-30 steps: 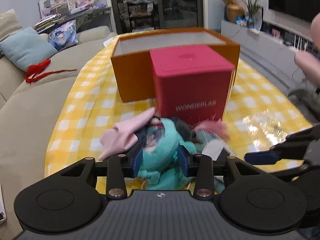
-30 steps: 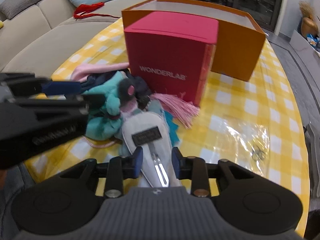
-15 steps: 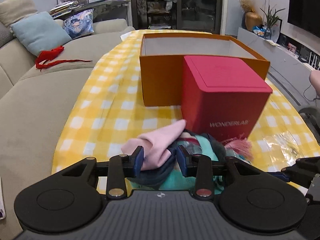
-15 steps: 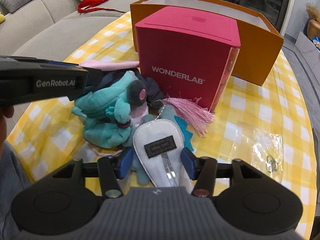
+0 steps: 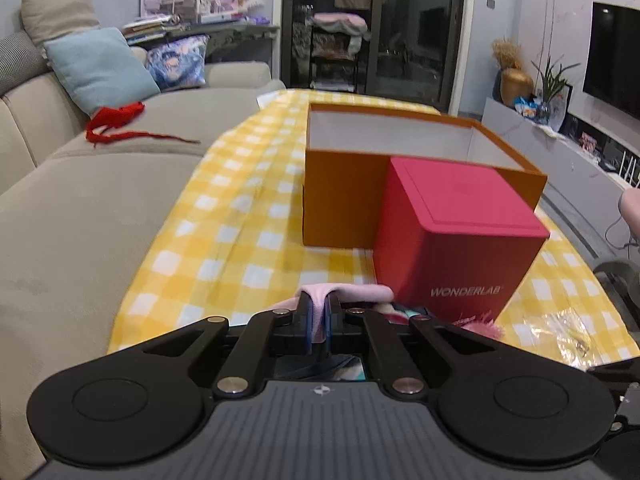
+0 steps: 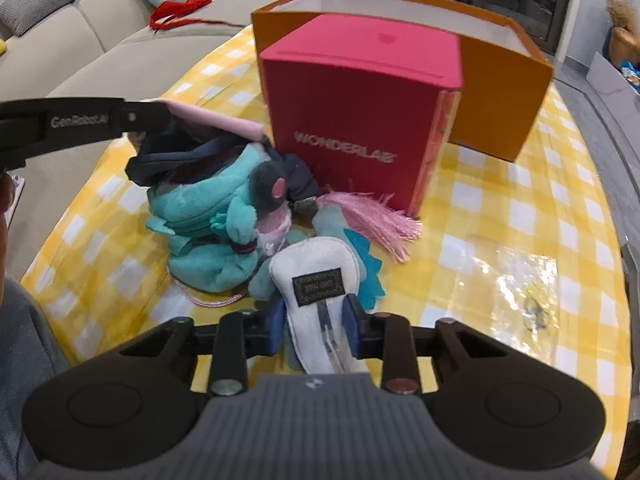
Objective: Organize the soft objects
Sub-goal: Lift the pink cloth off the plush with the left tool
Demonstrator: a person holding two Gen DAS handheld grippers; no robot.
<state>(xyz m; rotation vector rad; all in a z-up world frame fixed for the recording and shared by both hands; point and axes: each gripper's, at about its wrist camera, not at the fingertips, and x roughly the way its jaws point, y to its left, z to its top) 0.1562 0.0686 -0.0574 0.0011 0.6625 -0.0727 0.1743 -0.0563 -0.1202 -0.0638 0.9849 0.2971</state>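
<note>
Since a moment ago the left gripper (image 5: 317, 322) has clamped the pink cloth (image 5: 352, 293); the right gripper's (image 6: 312, 330) fingers stay open around the white pouch (image 6: 316, 280).

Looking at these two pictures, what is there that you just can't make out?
- Orange box floor: its own front wall hides it in both views.
- Soft pile under the pink cloth: in the left view, the left hand-held gripper covers most of it.
- White pouch label: too small to read in the right view.
- Small ring under glare: blurred.
</note>
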